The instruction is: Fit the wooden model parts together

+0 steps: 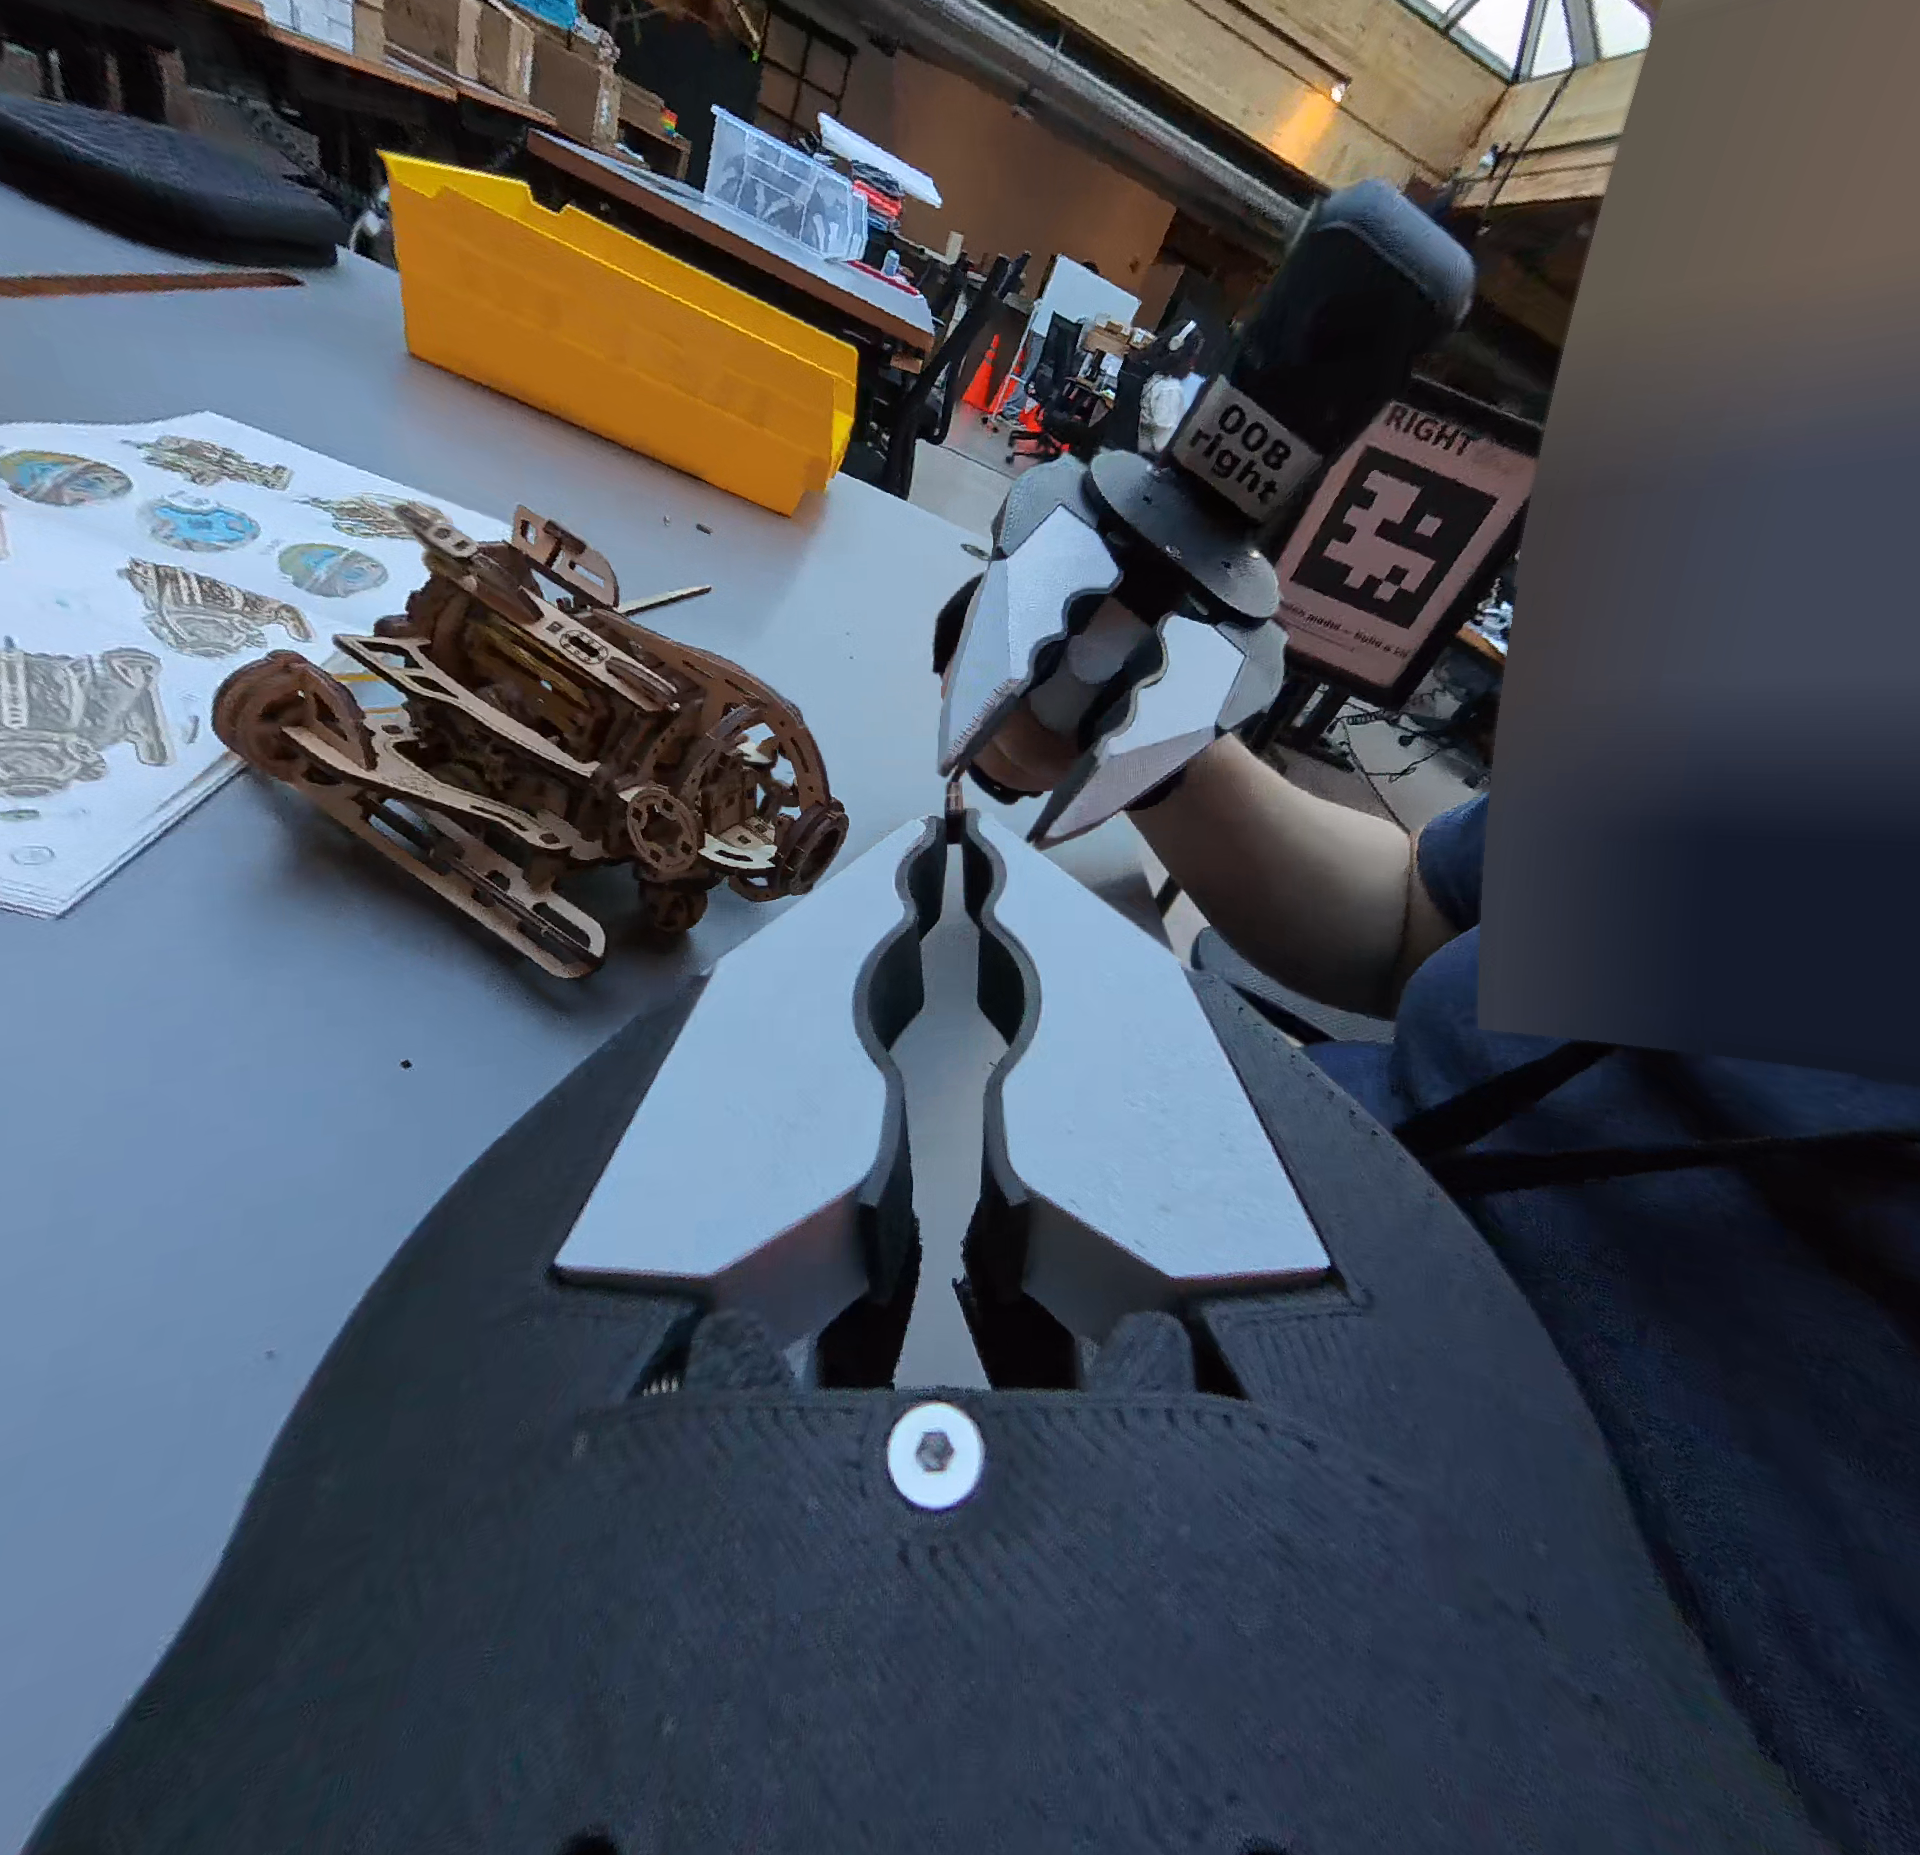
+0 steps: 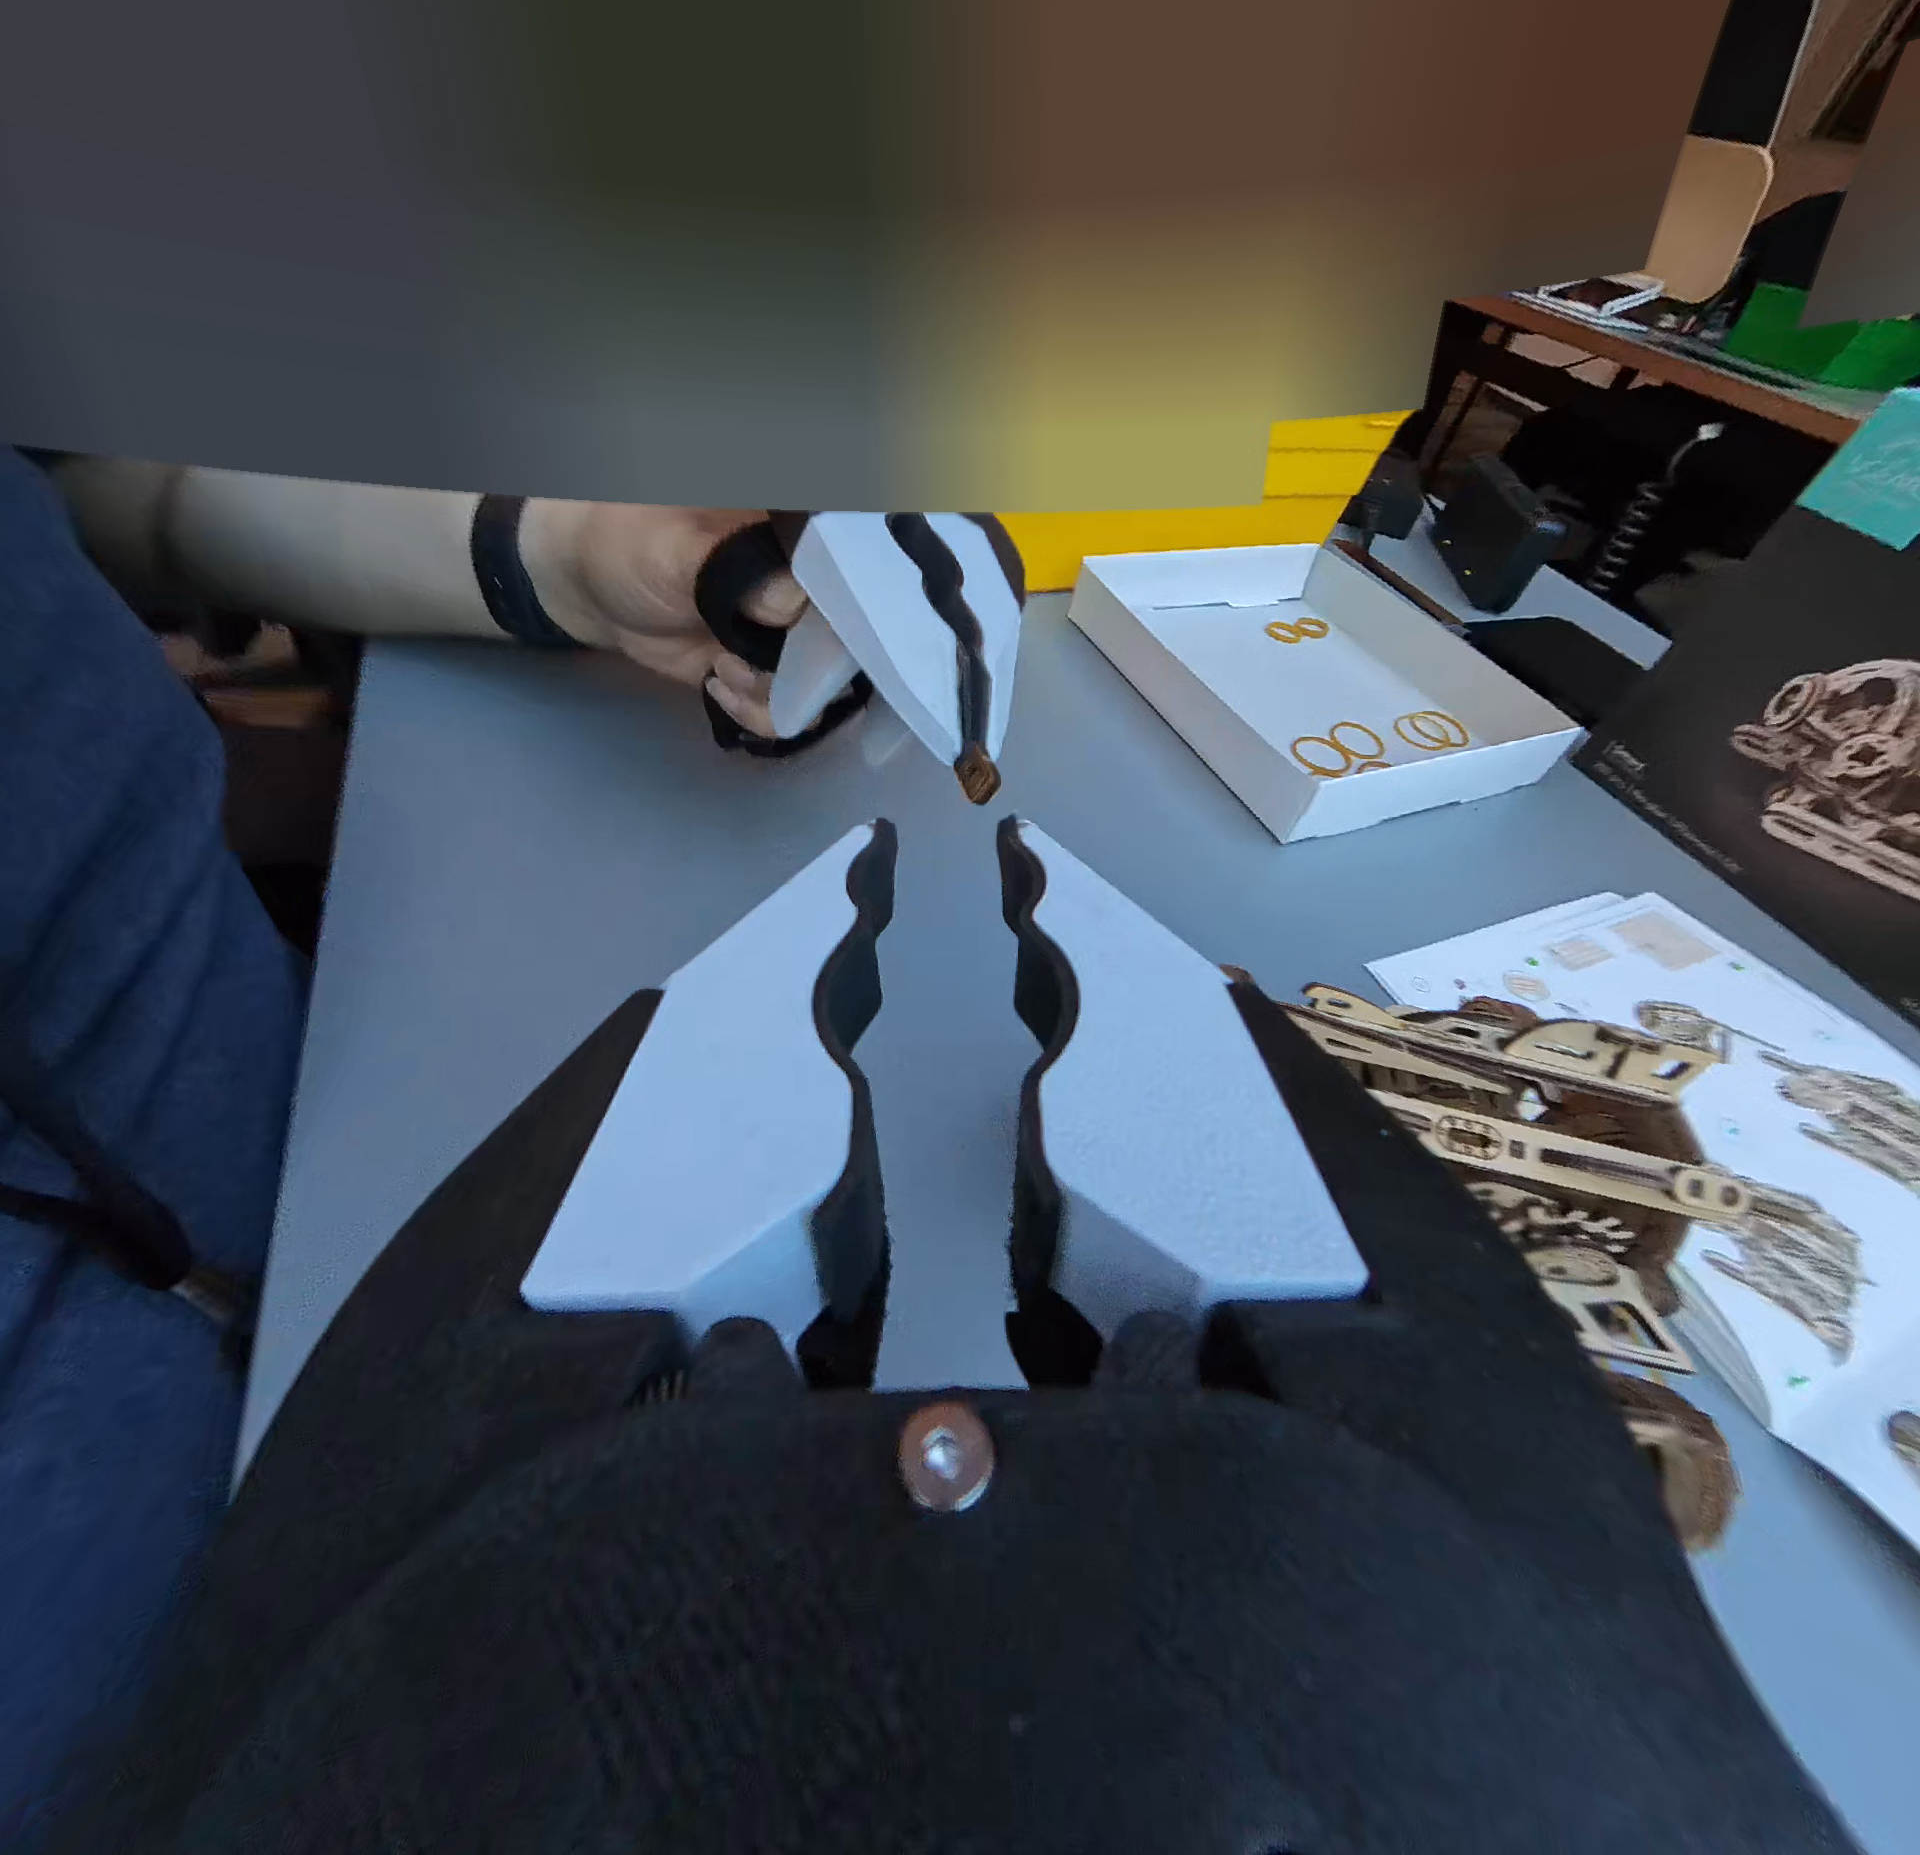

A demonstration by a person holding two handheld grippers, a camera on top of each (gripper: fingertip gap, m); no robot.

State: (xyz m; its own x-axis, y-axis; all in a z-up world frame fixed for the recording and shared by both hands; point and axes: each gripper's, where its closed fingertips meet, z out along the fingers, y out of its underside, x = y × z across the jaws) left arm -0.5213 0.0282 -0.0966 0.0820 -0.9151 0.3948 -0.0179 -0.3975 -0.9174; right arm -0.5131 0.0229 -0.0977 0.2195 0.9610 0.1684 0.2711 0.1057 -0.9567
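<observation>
Two grippers held above grey table (image 1: 260, 1130) | left gripper (image 1: 951, 823) pinched tight on small brown wooden peg (image 2: 977, 782) at its fingertips | right gripper (image 2: 945, 834) jaws parted, empty, just beside peg | brown laser-cut wooden vehicle model (image 1: 530, 725) on table, partly on white instruction sheets (image 1: 125, 600)

grey table (image 1: 260, 1130), wooden model (image 1: 530, 735), booklet (image 1: 114, 610), yellow bin (image 1: 613, 330)

I'm looking into a big open workshop, skylit, with brick walls. Long wooden workbenches (image 1: 727, 216) carry brown cardboard boxes (image 1: 457, 29); a yellow plastic parts bin (image 1: 613, 330) sits on my grey tabletop (image 1: 312, 1130).
</observation>
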